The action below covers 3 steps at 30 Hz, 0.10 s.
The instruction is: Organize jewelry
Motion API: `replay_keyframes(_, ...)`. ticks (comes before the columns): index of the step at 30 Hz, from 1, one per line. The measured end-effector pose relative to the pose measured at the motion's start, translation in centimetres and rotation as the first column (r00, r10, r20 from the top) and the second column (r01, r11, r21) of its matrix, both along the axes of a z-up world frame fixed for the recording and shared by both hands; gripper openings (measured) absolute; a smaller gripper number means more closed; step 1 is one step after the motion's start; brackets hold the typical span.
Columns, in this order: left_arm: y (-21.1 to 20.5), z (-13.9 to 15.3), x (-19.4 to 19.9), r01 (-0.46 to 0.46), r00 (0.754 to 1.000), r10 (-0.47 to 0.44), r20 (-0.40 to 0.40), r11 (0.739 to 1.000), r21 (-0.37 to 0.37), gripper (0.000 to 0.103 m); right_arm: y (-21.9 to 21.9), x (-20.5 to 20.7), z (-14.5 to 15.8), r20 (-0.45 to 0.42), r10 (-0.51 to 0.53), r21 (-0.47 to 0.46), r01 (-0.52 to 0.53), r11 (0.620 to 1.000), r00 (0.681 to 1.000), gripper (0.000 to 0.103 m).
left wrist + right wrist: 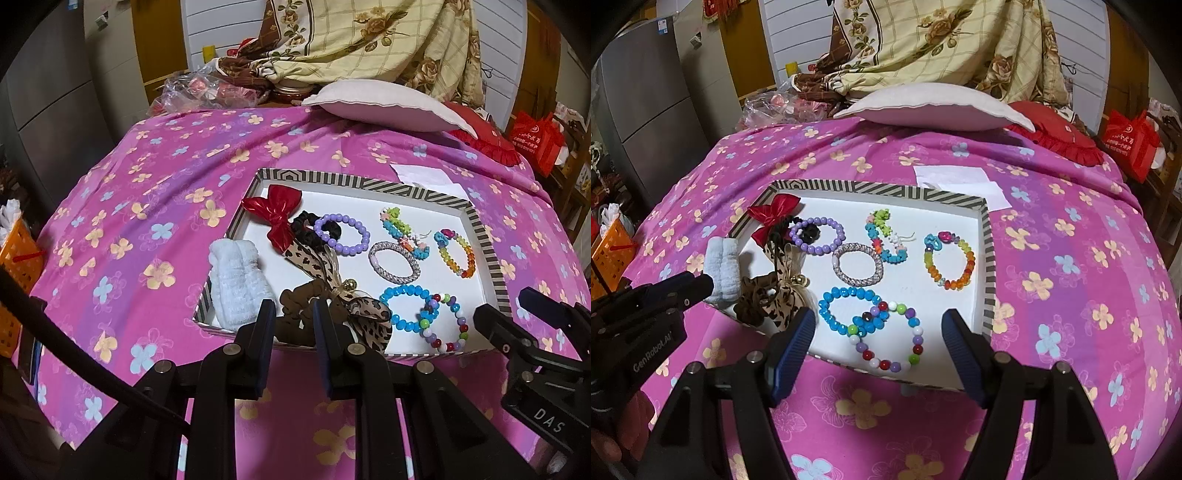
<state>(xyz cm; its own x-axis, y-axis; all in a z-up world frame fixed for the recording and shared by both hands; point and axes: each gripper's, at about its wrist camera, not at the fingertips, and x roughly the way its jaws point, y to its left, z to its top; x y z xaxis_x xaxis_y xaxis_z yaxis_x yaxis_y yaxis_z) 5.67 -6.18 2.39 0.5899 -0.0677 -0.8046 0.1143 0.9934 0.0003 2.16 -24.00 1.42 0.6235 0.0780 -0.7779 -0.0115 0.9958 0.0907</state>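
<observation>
1. Nearest the lens in the right wrist view, the right gripper [879,339] stands with its fingers [792,347] spread wide and nothing between them; they frame the multicoloured bead bracelet [886,336] at the near edge of the tray [986,258].
2. That bracelet lies on the tray floor and overlaps the blue bead bracelet [846,308], so a clean pick likely means coming down on its near, free arc, well apart from the blue beads.
3. The left gripper [293,325] is about half open and empty, hovering over the brown scrunchie [295,299] and the leopard-print bow [369,314] at the tray's near left corner.
4. If the scrunchie is its target, I would pinch the bunched fabric only, since the bow's ribbon lies against it and may drag along.
5. Further in lie the purple bracelet [816,236], silver bracelet [857,264], orange-and-yellow bracelet [949,262], red bow [774,218] and white cloth [236,284].
6. The tray sits on a bed with a pink flowered sheet [1071,295]; soft bedding may let the tray tip under pressure.
</observation>
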Motion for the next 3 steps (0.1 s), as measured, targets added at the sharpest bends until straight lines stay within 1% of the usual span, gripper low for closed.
replay_keyframes(3, 0.11, -0.06, 0.21, -0.001, 1.0, 0.001, 0.0, 1.0, 0.003, 0.039, -0.78, -0.25, 0.37, 0.014, -0.008, 0.006, 0.008, 1.0, 1.0, 0.074)
